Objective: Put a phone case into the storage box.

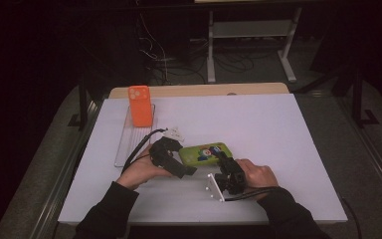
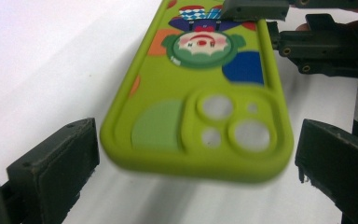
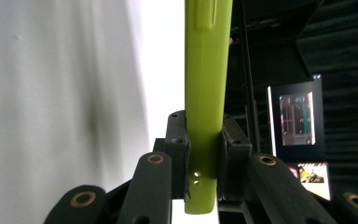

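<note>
My right tongs (image 3: 204, 154) stay out of it no further than clamping the green phone case (image 1: 205, 153) by its bottom edge, lifted above the table (image 1: 288, 134); my left tongs (image 2: 191, 163) stand apart around its camera end, freeing it for the 1-handed carry.

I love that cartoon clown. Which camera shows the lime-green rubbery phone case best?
The left gripper view: the lime-green rubbery phone case shows its clown print and camera cut-outs close up. The high view shows it small on the white table. The right gripper view shows its thin edge, clamped.
</note>
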